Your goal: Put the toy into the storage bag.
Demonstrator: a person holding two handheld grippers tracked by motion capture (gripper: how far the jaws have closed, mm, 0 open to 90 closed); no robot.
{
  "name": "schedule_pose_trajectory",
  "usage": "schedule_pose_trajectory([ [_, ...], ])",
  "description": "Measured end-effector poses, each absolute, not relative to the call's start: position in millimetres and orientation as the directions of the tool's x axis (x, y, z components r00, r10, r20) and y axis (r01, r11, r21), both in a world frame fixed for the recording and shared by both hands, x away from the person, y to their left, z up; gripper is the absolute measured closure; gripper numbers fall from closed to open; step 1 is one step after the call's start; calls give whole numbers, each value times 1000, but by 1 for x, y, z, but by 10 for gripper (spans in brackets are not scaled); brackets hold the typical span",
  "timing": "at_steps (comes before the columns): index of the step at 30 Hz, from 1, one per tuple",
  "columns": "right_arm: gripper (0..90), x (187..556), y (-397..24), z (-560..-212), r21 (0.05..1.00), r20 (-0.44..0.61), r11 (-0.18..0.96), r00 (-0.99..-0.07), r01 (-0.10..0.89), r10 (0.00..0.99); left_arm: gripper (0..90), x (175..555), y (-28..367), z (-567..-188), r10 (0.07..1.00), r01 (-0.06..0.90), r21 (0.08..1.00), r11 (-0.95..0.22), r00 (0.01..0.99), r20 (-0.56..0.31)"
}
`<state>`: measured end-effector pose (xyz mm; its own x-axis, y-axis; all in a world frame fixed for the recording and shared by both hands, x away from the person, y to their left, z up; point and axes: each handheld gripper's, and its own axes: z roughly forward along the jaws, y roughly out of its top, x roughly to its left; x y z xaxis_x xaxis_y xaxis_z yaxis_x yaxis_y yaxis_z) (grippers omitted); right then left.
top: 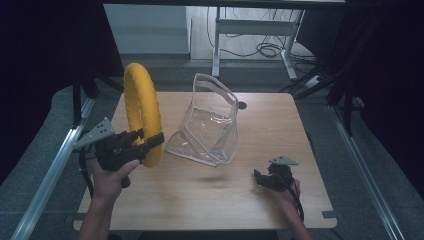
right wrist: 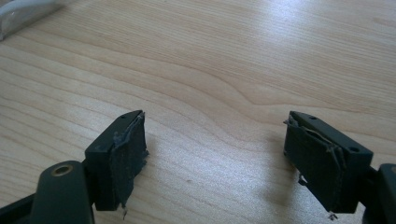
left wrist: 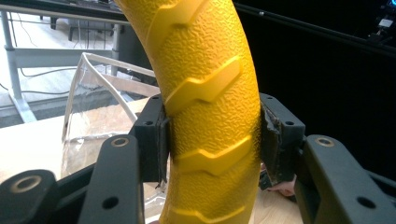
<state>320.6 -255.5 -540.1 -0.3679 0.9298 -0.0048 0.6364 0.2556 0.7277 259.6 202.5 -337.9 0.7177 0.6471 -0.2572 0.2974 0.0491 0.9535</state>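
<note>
Left gripper view: jaws of left gripper [left wrist: 212, 140] pinching yellow ridged ring [left wrist: 210, 93] across its band, one pad each side. Ring held upright, on edge, plane running away from person, lower arc near bench [top: 210, 195]. Clear plastic pouch [top: 207, 122] just right of ring, standing open, mouth up, not touching ring as far as can be told. Right gripper [top: 262, 178]: jaws spread, empty, low over bare bench, well apart from pouch; left hand nearer pouch.

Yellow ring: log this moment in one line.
left gripper: shut on yellow ring, upright | right gripper: open | clear bag: on table
</note>
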Motion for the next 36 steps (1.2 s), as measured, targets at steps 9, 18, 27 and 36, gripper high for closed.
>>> schedule_pose_trajectory([
  [9,211,321,-256,-540,729,-6,256,-368,635,930,508,263,198,-333,639,285,956,65,724,-259],
  [18,213,321,-256,-540,729,-6,256,-368,635,930,508,266,194,-329,632,278,957,79,728,-264],
  [27,213,321,-256,-540,728,-7,257,-369,635,930,508,271,188,-322,625,264,959,100,733,-267],
  [36,214,321,-256,-540,729,-9,259,-370,634,929,508,278,183,-319,620,269,957,110,734,-278],
])
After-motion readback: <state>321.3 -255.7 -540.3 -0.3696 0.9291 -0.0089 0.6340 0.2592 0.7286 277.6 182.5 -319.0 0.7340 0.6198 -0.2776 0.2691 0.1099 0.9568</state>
